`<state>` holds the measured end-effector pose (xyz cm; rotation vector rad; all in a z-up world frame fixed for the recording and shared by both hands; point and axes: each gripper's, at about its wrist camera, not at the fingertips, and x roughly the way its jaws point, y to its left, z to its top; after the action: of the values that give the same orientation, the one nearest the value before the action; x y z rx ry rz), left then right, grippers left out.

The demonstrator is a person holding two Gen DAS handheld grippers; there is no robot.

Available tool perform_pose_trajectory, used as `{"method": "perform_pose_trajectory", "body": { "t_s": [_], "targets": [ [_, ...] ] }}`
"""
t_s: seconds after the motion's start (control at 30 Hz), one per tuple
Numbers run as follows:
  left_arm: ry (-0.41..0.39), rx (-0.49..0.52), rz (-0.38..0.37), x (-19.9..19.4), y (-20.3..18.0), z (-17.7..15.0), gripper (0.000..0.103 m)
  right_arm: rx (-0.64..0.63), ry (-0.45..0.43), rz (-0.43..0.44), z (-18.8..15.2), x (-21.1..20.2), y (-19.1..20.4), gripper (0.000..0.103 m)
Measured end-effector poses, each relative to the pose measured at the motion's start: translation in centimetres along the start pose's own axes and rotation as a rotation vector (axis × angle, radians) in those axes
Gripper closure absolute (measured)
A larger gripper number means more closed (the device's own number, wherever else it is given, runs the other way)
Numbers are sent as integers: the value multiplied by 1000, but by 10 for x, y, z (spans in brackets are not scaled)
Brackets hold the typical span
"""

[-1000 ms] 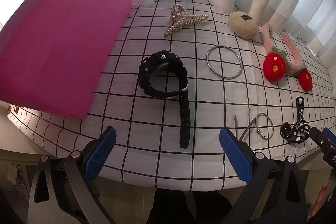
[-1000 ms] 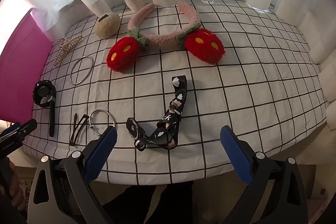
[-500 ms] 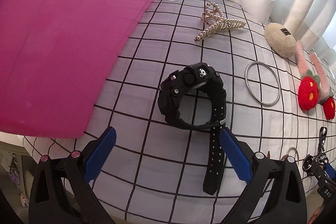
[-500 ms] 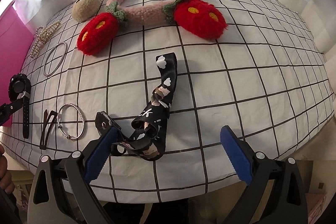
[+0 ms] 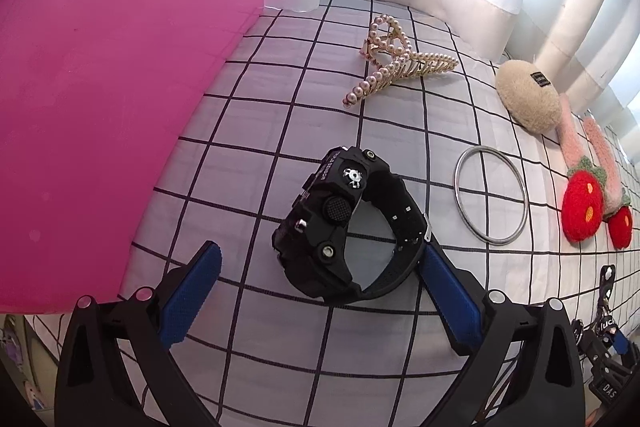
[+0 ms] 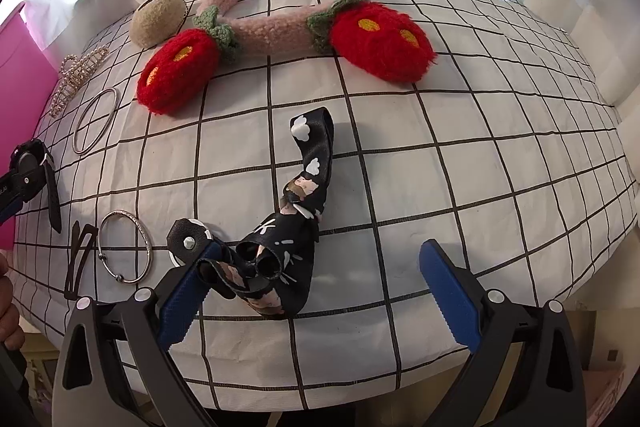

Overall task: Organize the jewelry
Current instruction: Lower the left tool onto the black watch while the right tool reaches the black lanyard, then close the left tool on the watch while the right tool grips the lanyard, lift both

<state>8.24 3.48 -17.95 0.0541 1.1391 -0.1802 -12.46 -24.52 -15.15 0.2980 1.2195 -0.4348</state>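
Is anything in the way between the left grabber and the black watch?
Nothing visible is. The left gripper is open, and the black watch lies right between its blue fingers on the checked cloth. The silver bangle sits off to the side.

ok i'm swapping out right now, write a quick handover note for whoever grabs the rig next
Left gripper: open, empty, fingers either side of the black watch, which lies on the grid cloth beside the pink box.
Right gripper: open, empty, low over the printed black strap.
On the cloth: pearl hair claw, plain silver bangle, hinged silver bangle, black hair clip, strawberry headband, beige plush clip.
Done: nothing visibly stowed.
Left: everything; the watch looks like the likely first pick.
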Motion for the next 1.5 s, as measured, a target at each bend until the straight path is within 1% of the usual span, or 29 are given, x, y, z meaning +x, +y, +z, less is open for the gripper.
{"method": "perform_pose_trajectory", "body": {
  "t_s": [0.1, 0.13, 0.27, 0.37, 0.4, 0.43, 0.47, 0.5, 0.53, 0.57, 0.63, 0.67, 0.7, 0.73, 0.8, 0.83, 0.97, 1.17, 1.5],
  "targets": [
    [-7, -35, -53, 8, 3, 5, 6, -8, -10, 2, 1, 1, 0, 9],
    [-21, -43, -58, 9, 4, 6, 5, -10, -14, 3, 0, 1, 0, 9],
    [-58, -31, -47, 11, -2, 7, 6, -18, -39, 5, -4, -1, 3, 9],
    [-66, -33, -47, 10, -3, 6, 6, -19, -40, 7, -4, -1, 2, 9],
    [-67, -33, -52, 8, -2, 4, 7, -19, -40, 7, -4, 0, 2, 9],
    [-71, -28, -59, 6, -3, 4, 10, -17, -38, 9, -4, 0, 2, 9],
    [-76, -19, -71, 4, -3, 2, 16, -20, -36, 10, -3, 0, 2, 9],
    [-83, -6, -91, -5, -5, -4, 28, -22, -35, 14, -3, 0, 1, 9],
    [-86, 5, -113, -7, -7, -5, 34, -22, -38, 22, -3, -1, 1, 9],
    [-81, 12, -111, -9, -9, -7, 38, -22, -40, 25, -3, -1, 1, 10],
    [-84, 19, -103, -13, -11, -11, 40, -19, -44, 30, -2, -1, 2, 11],
    [-85, 16, -108, -14, -10, -12, 40, -18, -48, 31, -2, -3, 2, 17],
    [-84, 11, -114, -15, -9, -13, 41, -21, -58, 34, -1, -5, 2, 31],
    [-81, 7, -119, -16, -8, -14, 41, -25, -67, 41, 0, -8, 3, 40],
    [-72, 2, -125, -16, -6, -14, 43, -29, -73, 64, 3, -12, 4, 77],
    [-68, 0, -124, -17, -6, -15, 43, -23, -70, 79, 5, -12, 4, 86],
    [-53, -22, -138, -20, -2, -17, 43, 0, -73, 109, 6, -14, 2, 91],
    [-71, -8, -135, -36, -5, -21, 44, 2, -113, 136, 12, -27, 1, 93],
    [-140, 35, -163, -81, -18, -14, 44, -18, -192, 165, 26, -63, 1, 94]
  ]
}}
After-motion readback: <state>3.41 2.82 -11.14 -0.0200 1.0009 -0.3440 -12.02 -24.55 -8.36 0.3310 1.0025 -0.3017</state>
